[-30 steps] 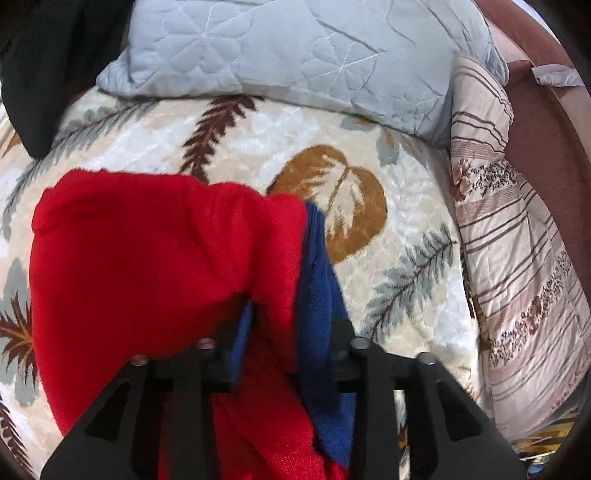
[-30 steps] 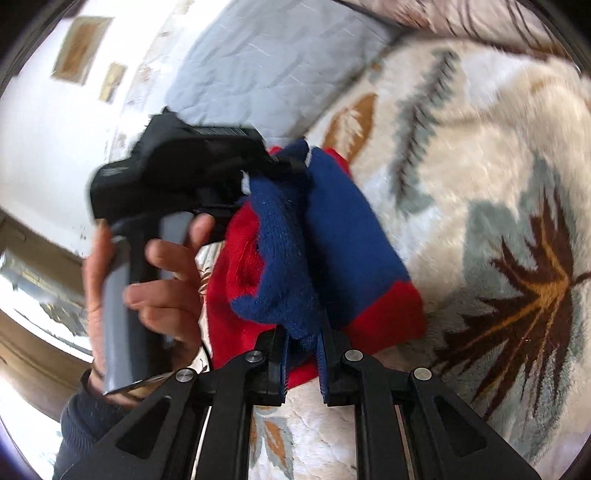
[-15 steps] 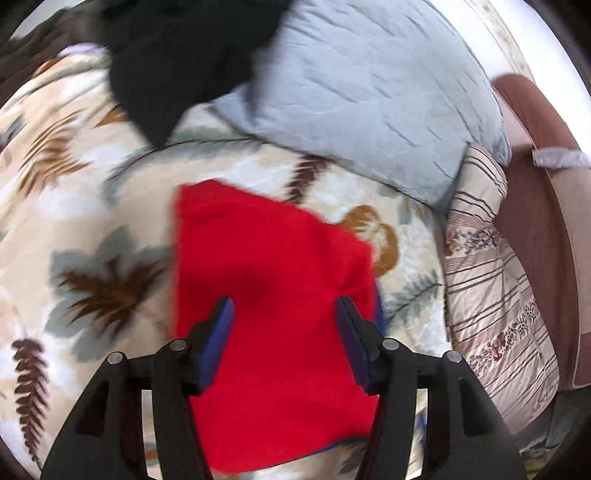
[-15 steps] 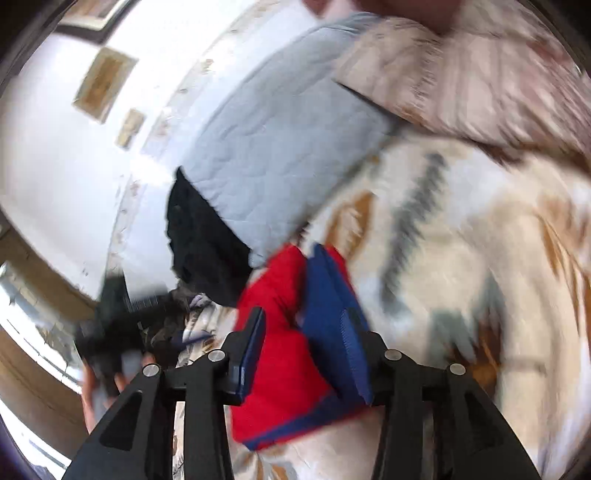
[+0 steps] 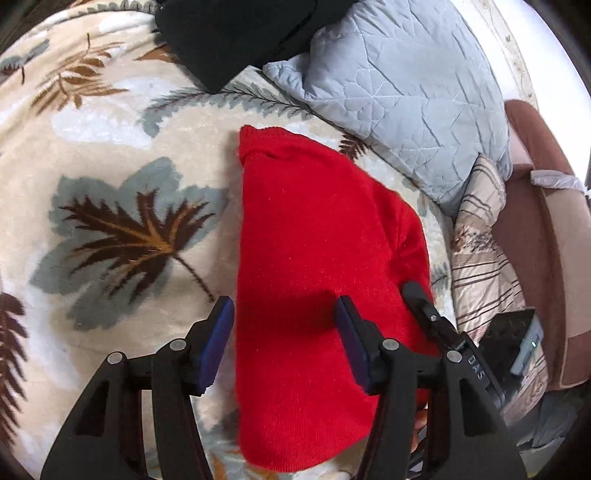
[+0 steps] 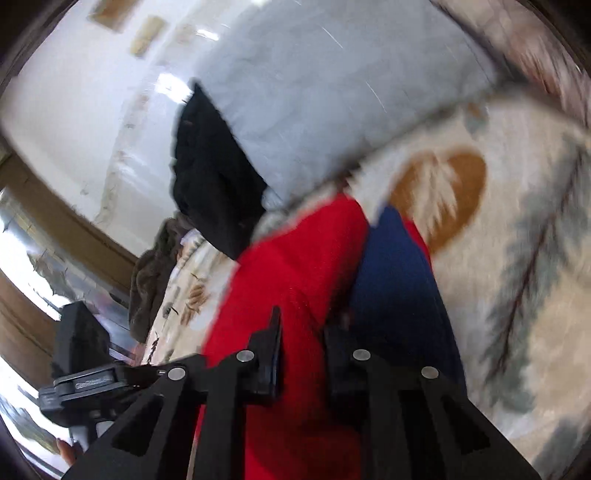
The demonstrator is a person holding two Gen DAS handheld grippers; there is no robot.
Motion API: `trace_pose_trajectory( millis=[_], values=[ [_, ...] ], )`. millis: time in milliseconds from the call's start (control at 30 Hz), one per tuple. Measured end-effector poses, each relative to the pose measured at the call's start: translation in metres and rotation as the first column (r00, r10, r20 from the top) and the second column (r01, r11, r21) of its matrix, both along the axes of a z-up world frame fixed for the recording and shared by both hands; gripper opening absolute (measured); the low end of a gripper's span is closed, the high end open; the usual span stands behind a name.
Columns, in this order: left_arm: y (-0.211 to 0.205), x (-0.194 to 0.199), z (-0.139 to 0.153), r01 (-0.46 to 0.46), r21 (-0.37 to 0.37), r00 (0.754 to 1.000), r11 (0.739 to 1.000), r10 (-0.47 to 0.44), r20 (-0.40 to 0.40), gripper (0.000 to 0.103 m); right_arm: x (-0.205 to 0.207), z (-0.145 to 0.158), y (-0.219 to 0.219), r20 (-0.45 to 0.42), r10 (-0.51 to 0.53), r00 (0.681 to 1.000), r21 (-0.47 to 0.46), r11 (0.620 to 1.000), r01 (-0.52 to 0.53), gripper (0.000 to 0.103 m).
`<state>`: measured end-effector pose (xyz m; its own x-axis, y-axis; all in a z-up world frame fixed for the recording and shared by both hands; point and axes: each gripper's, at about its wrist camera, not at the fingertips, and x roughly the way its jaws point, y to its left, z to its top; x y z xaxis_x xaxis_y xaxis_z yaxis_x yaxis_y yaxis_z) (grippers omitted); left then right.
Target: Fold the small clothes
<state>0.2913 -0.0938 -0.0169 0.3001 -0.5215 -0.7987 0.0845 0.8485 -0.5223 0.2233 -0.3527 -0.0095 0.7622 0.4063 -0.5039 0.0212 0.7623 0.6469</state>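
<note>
**Red knit garment lying on a leaf-print bed, a gripper over it in each view**

Left wrist view: the left gripper [image 5: 284, 332] points down at a red knit garment [image 5: 317, 280] lying flat on a cream blanket [image 5: 110, 221] printed with grey and brown leaves. Its blue-padded jaws stand apart, empty, one over the garment's left edge, the other over its middle. A quilted grey pillow [image 5: 399, 92] lies at 1 o'clock, a black cloth [image 5: 236, 33] at 12 o'clock, a striped pillow [image 5: 484, 258] at 3 o'clock. Part of the right gripper [image 5: 421, 299] shows at 4 o'clock.

Right wrist view, blurred: the right gripper's jaws have just been closing and now stand a narrow gap apart. Red knit fills the gap; whether the pads press it I cannot tell. A blue part of the garment [image 6: 395, 280] lies beside the red. The grey pillow sits at 12 o'clock, the black cloth at 10 o'clock. The left gripper's body is at 8 o'clock.
</note>
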Motion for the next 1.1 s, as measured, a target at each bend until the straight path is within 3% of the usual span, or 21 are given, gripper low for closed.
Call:
trace_pose_trajectory(
  millis=[67,133,267,367,500,533,567,633,767,833,900,967,1100],
  values=[
    [0.000,-0.002,-0.001,-0.021,-0.034,1.000,0.999,0.021,0.023,0.056,-0.008,0.019,-0.001,0.076,-0.011,0.997,-0.018,1.000,0.012,0.017],
    [-0.003,-0.003,-0.004,-0.035,-0.045,0.998,0.998,0.037,0.043,0.061,-0.010,0.021,-0.003,0.076,-0.026,0.997,-0.062,0.998,0.031,0.017],
    [-0.018,-0.002,-0.021,-0.023,0.012,0.999,1.000,0.023,0.022,0.075,-0.002,-0.021,-0.025,-0.082,-0.090,0.993,-0.015,0.996,0.089,0.017],
    [-0.019,-0.003,-0.023,-0.025,-0.004,1.000,1.000,0.025,0.005,0.077,-0.002,-0.032,-0.036,-0.116,-0.069,0.991,0.096,0.992,0.081,0.018],
    [-0.012,-0.008,-0.005,-0.034,0.026,0.998,0.999,0.032,0.060,0.075,0.003,-0.026,-0.040,-0.099,-0.038,0.994,0.152,0.987,0.053,0.043],
    [-0.012,-0.007,-0.003,-0.035,0.036,0.997,0.999,0.033,0.067,0.075,0.005,-0.027,-0.041,-0.099,-0.039,0.994,0.158,0.986,0.055,0.044],
    [-0.012,-0.006,-0.001,-0.038,0.049,0.997,0.998,0.034,0.068,0.075,0.006,-0.027,-0.042,-0.098,-0.044,0.994,0.160,0.985,0.060,0.043],
    [-0.013,-0.004,0.001,-0.038,0.057,0.997,0.998,0.034,0.063,0.075,0.009,-0.021,-0.043,-0.057,-0.062,0.996,0.123,0.990,0.069,0.016],
    [-0.018,-0.002,0.004,-0.040,0.072,0.996,0.997,0.034,0.081,0.075,0.008,0.009,-0.038,0.058,-0.085,0.995,0.023,0.996,0.084,0.014],
    [-0.023,0.002,-0.002,-0.036,0.084,0.997,0.996,0.030,0.071,0.076,0.014,0.001,-0.042,0.011,-0.110,0.994,-0.011,0.994,0.110,0.014],
    [-0.027,0.006,-0.012,-0.039,0.082,0.999,0.996,0.036,0.034,0.077,0.024,-0.025,-0.047,-0.106,-0.127,0.986,-0.022,0.992,0.125,0.015],
    [-0.028,0.006,-0.016,-0.039,0.077,0.999,0.996,0.038,0.015,0.077,0.021,-0.030,-0.057,-0.122,-0.111,0.986,0.071,0.990,0.120,0.020],
    [-0.015,-0.014,0.003,-0.034,0.092,0.998,0.995,0.029,0.059,0.075,0.003,-0.010,-0.061,-0.106,0.014,0.994,0.098,0.995,-0.003,0.047]
  ],
)
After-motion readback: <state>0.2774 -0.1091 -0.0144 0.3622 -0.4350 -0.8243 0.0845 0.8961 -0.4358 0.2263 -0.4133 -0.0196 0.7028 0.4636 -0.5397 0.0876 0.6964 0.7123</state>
